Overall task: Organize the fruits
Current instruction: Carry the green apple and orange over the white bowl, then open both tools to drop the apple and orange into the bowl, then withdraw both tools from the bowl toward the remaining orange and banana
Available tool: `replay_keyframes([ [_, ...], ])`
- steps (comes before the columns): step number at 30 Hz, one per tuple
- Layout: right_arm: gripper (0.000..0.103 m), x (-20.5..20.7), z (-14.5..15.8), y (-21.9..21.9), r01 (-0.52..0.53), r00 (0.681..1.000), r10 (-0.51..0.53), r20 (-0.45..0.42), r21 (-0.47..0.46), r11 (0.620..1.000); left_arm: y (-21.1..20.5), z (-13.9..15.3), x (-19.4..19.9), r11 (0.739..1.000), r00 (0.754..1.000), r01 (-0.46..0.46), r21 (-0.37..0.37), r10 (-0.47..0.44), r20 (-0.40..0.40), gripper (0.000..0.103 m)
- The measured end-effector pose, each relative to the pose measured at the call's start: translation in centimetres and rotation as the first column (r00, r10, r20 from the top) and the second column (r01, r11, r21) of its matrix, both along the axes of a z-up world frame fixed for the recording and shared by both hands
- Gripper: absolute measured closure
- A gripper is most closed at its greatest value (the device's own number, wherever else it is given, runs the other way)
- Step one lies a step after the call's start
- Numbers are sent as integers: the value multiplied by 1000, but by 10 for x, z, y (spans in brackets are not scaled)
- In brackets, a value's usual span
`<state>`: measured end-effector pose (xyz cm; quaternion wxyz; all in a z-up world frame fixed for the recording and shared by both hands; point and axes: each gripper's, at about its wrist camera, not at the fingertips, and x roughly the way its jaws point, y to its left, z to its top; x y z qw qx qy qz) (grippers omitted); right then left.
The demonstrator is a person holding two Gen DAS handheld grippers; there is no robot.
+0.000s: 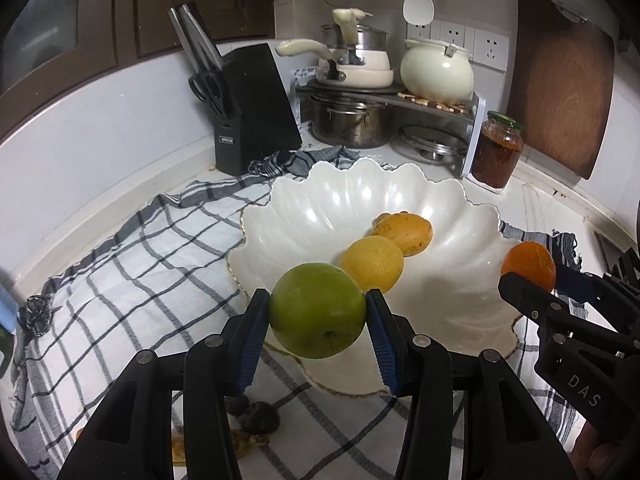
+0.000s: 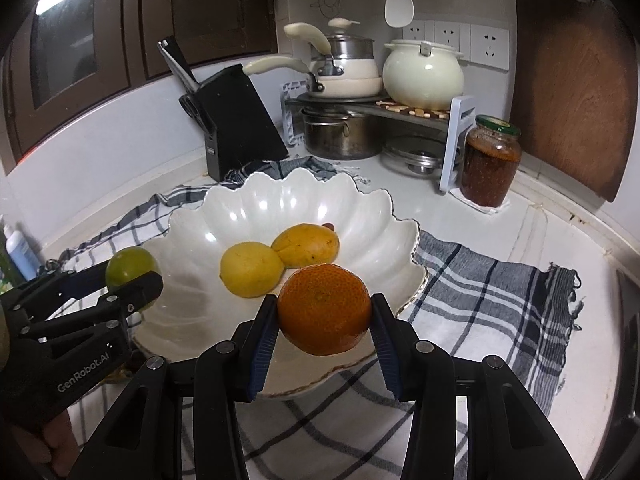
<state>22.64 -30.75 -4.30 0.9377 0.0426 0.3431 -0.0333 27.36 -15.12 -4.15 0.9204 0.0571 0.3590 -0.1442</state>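
"DAS" is showing on the right gripper [image 1: 528, 286], and "GenRobot.AI" is showing on the left gripper [image 2: 132, 280]; the knife block [image 1: 256, 108] label is staying unreadable.

Fruit and cloth colours

We see a green apple [image 1: 318, 310], an orange [image 2: 325, 308], a yellow lemon [image 2: 251, 269] and a yellow-orange mango [image 2: 306, 245] in a glossy white bowl [image 2: 192, 240] on a white cloth [image 1: 132, 264] with grey-black checks.
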Motion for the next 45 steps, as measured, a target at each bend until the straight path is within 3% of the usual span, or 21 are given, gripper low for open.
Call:
replay_keyframes([
  [13, 54, 7, -9, -4, 2, 1000, -2, -23, 4, 1000, -9, -17, 9, 1000, 998, 20, 12, -20, -57, 55],
  [16, 32, 6, -8, -5, 17, 1000, -17, -19, -3, 1000, -8, -20, 9, 1000, 998, 18, 17, -17, -66, 50],
  [19, 18, 1, -2, -5, 42, 999, -42, 16, -25, 999, -8, -14, 3, 1000, 999, 6, 23, -6, -32, 31],
  [28, 13, -9, 8, -5, 72, 997, -71, 37, -38, 997, 2, -1, -8, 999, 999, -36, 32, 35, 14, 9],
  [45, 13, -46, 39, 28, 51, 993, -45, 106, -54, 997, 42, 30, -53, 996, 993, -84, 17, 82, 89, 6],
])
